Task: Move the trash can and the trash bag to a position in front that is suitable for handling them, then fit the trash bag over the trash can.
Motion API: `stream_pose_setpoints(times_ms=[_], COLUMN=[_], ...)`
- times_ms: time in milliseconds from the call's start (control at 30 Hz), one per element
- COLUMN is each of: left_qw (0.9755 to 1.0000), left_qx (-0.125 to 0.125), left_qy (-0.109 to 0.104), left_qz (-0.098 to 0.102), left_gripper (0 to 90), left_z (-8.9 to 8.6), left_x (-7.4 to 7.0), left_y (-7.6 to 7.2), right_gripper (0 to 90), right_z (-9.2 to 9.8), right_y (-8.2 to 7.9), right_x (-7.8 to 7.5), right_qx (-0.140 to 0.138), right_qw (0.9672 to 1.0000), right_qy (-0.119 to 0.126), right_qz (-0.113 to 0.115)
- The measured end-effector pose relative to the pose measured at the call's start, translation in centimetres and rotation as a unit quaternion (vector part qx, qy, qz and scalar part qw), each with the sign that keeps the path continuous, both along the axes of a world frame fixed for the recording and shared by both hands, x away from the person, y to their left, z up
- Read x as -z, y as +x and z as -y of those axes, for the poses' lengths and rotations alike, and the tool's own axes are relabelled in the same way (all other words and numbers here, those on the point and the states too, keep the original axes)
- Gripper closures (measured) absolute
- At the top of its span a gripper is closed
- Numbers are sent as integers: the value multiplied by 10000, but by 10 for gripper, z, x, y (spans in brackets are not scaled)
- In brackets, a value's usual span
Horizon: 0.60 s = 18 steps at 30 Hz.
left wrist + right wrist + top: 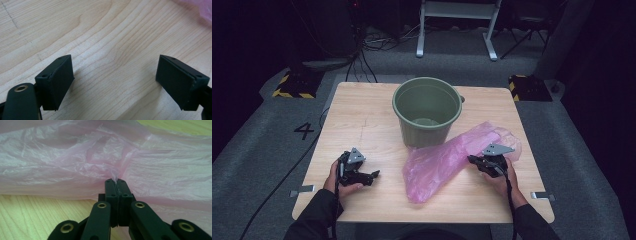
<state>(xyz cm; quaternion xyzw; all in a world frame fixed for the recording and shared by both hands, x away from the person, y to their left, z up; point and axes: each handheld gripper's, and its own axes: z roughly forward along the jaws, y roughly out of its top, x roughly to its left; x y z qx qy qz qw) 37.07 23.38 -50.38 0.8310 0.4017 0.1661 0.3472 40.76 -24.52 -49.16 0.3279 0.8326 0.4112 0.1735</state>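
Right gripper view: pink plastic bag [75, 157] crumpled across frame, a pinch of film clamped between jaws of right gripper [116, 181], clenched tight on it, a wisp poking out at the tips. High view: bag [447, 160] flat on wooden table [367, 120], running diagonally from front-centre towards right rear, far end just beside base of green bucket [427, 110]. Right gripper [473, 160] at bag's right edge, approx. mid-length, held by right hand [499, 180]. Bucket upright, open top, rear-centre of table. Left gripper [373, 175] well apart from bag, front-left of table, in left hand [339, 182]. Left gripper view: jaws of left gripper [115, 75] spread wide, released, nothing between, bare wood beneath; corner of bag [205, 10] at top right.
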Motion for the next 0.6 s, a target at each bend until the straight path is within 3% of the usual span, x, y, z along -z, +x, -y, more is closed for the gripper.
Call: stream_pose_setpoints(times_ms=[600], left_qw=[10000], left_qx=[2], left_qy=[3], left_qz=[23], left_gripper=[144], left_z=[0], left_x=[0], left_y=[2], right_gripper=[897], right_z=[12], right_y=[-15], right_x=[-27], right_qx=[-28], right_qw=[9978], right_qy=[358], right_qz=[554])
